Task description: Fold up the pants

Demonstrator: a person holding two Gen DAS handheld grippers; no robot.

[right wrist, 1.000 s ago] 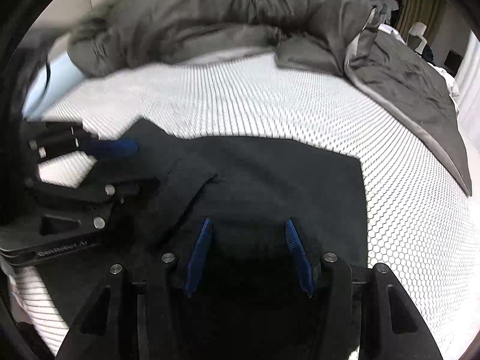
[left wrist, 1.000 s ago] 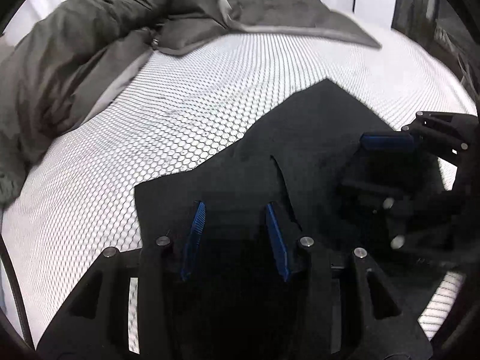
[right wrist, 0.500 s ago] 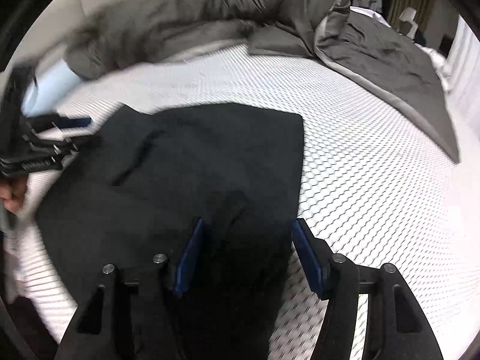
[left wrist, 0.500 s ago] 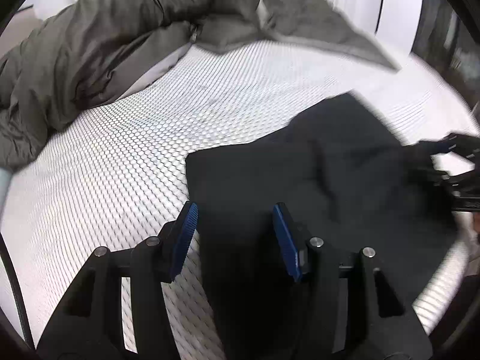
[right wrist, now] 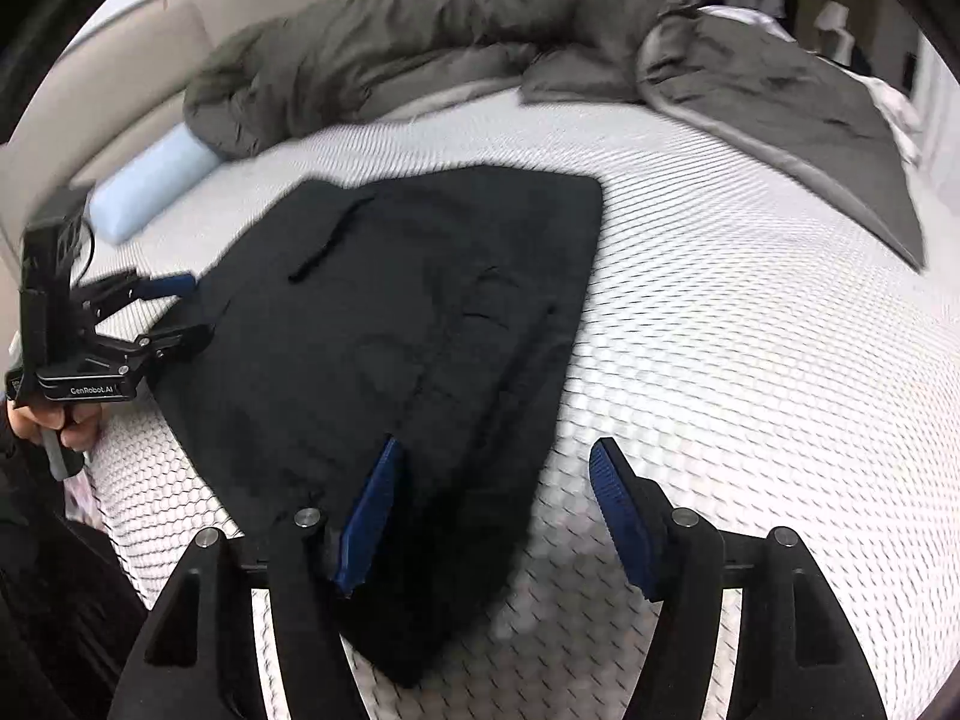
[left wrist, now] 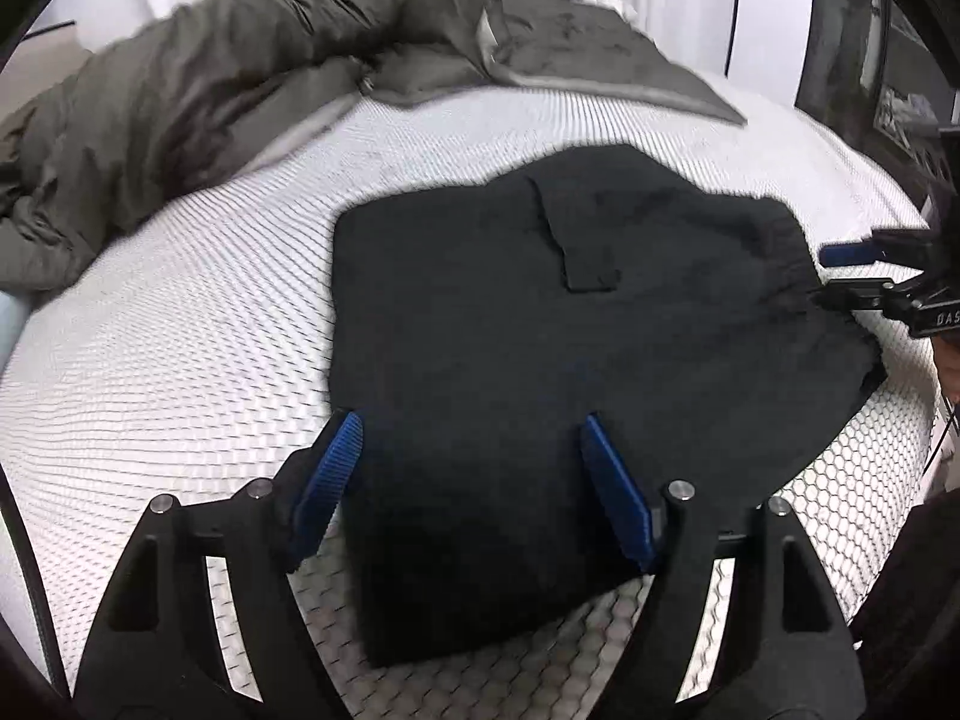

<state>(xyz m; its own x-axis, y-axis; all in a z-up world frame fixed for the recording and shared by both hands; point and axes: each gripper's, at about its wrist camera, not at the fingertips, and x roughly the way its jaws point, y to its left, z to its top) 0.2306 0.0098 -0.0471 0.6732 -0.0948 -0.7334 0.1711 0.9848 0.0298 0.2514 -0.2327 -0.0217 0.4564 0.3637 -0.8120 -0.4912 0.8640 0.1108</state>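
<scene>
A: Pants (left wrist: 540,324) lie folded flat on the mattress (left wrist: 180,360) near its front edge, long axis running between the claws.

B: Left gripper (left wrist: 468,480) and right gripper (right wrist: 492,510), jaws opening, grip nothing; each overhangs one end.

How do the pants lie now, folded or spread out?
Folded: the black pants lie as one compact, layered block on the white mattress, no legs stretched out, a layered edge nearest the cameras.

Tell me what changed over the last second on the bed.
Both grippers let go: the left gripper and right gripper have drawn back toward the near edge, jaws opening, pads clear of the cloth. The black pants now lie released, folded. The grey duvet and white mattress stayed put.
</scene>
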